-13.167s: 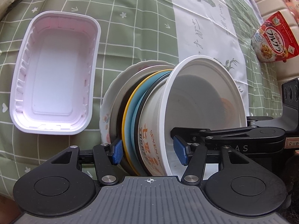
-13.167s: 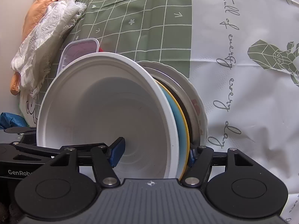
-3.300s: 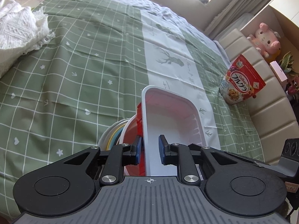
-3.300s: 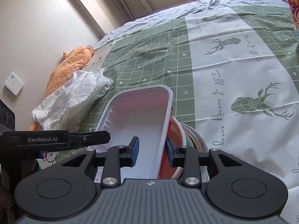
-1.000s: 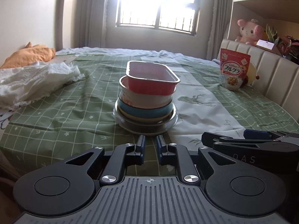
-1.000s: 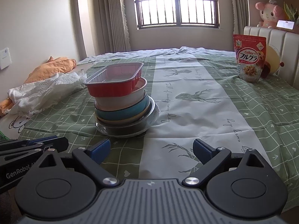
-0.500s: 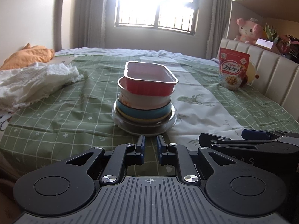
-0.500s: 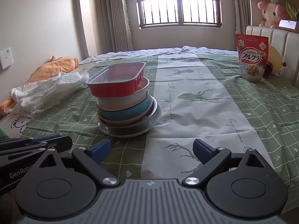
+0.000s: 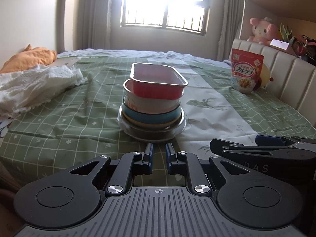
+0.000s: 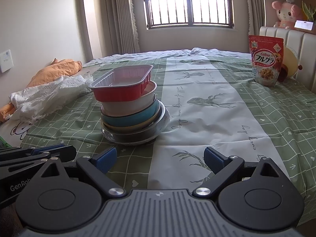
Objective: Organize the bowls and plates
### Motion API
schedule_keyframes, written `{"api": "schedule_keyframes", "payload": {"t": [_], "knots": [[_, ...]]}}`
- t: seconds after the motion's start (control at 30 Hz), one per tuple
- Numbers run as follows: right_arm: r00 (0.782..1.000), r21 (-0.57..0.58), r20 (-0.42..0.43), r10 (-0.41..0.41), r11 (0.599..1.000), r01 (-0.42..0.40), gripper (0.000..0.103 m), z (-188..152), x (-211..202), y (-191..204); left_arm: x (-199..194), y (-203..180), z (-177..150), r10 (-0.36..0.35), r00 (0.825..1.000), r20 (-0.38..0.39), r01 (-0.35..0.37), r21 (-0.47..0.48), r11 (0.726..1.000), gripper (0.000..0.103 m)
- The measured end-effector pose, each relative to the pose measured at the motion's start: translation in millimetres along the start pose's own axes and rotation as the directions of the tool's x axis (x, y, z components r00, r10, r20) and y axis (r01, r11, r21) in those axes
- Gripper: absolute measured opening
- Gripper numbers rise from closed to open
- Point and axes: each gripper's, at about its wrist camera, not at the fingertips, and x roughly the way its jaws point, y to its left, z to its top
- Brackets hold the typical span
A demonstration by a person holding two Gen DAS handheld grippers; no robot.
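- The stack of plates and bowls (image 9: pixel 152 106) stands upright in the middle of the bed, on the green checked bedspread (image 9: pixel 59 122), where the green grid meets the white deer-print stripe (image 10: pixel 207 106).
- At the bottom is a wide plate with a pale rim (image 10: pixel 165 122) holding a dark dish; above it come a yellow-edged plate, a light blue bowl (image 9: pixel 150 116), and a white bowl (image 10: pixel 128 104) with orange print on its side.
- On top sits a red rectangular tray (image 9: pixel 158 86) with a white inside — it overhangs the white bowl's rim and, in the right wrist view, leans slightly toward the left.
- The left gripper (image 9: pixel 158 156) is near the foot of the stack and touches nothing; its blue-padded fingers are almost together, with only a narrow gap, and hold nothing.
- The right gripper (image 10: pixel 160 159) is spread wide and empty, its pads set well apart on either side of the view, short of the stack.
- Each gripper shows at the edge of the other's view — the two are side by side.
- A red cereal bag (image 10: pixel 265 59) stands near the padded headboard (image 9: pixel 292 79), well apart from the stack.
- A white lace cloth (image 9: pixel 33 86) and an orange cloth (image 10: pixel 57 71) lie toward the bed's left side.
- A pink plush toy (image 10: pixel 284 13) sits above the headboard.
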Motion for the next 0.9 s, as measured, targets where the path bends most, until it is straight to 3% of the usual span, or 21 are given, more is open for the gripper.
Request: {"api": "schedule_keyframes", "payload": {"t": [0.9], "knots": [[1.0, 0.001, -0.013, -0.005, 1.0, 0.005, 0.096, -5.2, 4.1, -0.3, 3.1, 1.9, -4.1, 0.002, 0.999, -0.032, -0.002, -0.01, 1.0, 0.016]]}}
